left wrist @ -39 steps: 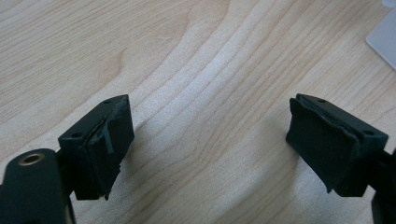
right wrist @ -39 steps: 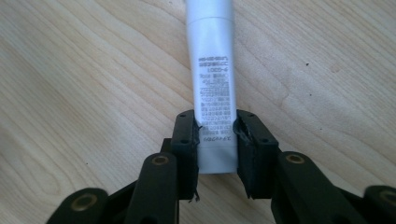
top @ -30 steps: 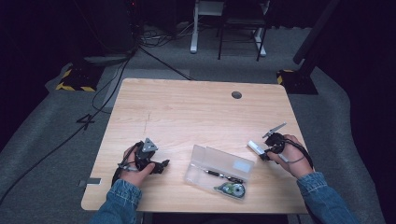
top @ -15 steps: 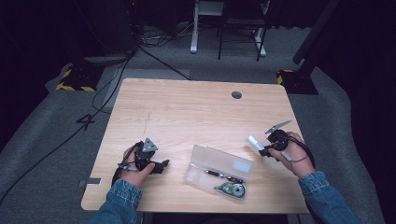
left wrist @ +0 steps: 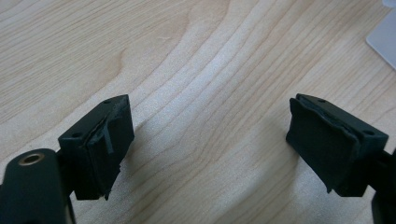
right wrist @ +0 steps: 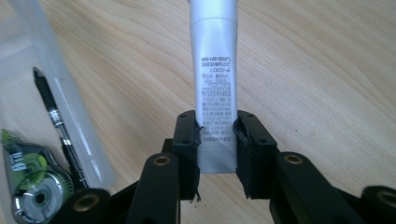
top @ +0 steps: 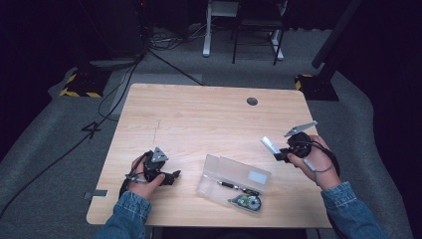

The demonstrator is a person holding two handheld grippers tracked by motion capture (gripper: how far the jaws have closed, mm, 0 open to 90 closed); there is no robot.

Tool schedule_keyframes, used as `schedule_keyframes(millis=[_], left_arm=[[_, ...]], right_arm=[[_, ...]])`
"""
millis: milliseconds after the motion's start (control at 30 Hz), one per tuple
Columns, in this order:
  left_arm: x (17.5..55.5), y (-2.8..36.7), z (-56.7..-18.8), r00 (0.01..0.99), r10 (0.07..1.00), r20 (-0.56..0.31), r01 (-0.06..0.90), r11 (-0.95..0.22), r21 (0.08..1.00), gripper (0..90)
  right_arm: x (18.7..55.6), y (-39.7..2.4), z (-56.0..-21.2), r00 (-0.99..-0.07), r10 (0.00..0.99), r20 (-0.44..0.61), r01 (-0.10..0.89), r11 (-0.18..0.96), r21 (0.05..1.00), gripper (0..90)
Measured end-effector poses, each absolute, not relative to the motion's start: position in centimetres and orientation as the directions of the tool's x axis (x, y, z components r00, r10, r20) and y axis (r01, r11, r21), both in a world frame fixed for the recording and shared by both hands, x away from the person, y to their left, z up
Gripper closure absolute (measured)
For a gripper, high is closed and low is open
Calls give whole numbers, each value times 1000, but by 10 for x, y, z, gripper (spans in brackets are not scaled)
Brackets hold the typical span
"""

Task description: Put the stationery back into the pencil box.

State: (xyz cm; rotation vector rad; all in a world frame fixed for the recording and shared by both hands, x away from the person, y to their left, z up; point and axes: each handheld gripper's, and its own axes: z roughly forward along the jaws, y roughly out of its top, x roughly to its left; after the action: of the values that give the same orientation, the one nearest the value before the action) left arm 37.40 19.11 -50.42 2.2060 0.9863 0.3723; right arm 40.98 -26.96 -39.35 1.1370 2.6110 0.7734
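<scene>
Above the pale wooden worktop [top: 199, 119], the right gripper [right wrist: 215, 140] is gripping a flat silver tube with printed text [right wrist: 214, 70] between its black fingers [right wrist: 186, 140], holding it raised just right of the clear plastic pencil case [top: 234, 177]. A black pen [right wrist: 56, 121] and a green correction-tape dispenser [right wrist: 32, 182] are lying in that case. Left of the case, the left gripper [left wrist: 205, 149] is resting on the worktop, fingers [left wrist: 107, 144] spread apart around nothing.
</scene>
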Motion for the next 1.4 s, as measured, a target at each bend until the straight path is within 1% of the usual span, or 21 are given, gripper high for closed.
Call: schedule_keyframes(millis=[333, 600, 967, 1200, 1400], left_arm=[[374, 191, -504, 672, 741, -16, 545, -480, 687, 147], [374, 191, -504, 672, 741, -16, 545, -480, 687, 147], [374, 191, -504, 672, 741, -16, 545, -479, 687, 147], [374, 191, -504, 670, 742, -15, 546, -479, 687, 147], [374, 191, -504, 672, 741, -16, 545, -480, 687, 147]], right_arm=[[387, -239, -370, -763, 646, 15, 542, 628, 558, 710], [367, -210, -362, -830, 558, 1, 464, 688, 557, 710], [340, -168, -373, -912, 410, 10, 357, 780, 514, 710], [335, -151, -390, -934, 355, 46, 335, 820, 465, 710], [335, -140, -402, -939, 337, 64, 331, 839, 433, 710]])
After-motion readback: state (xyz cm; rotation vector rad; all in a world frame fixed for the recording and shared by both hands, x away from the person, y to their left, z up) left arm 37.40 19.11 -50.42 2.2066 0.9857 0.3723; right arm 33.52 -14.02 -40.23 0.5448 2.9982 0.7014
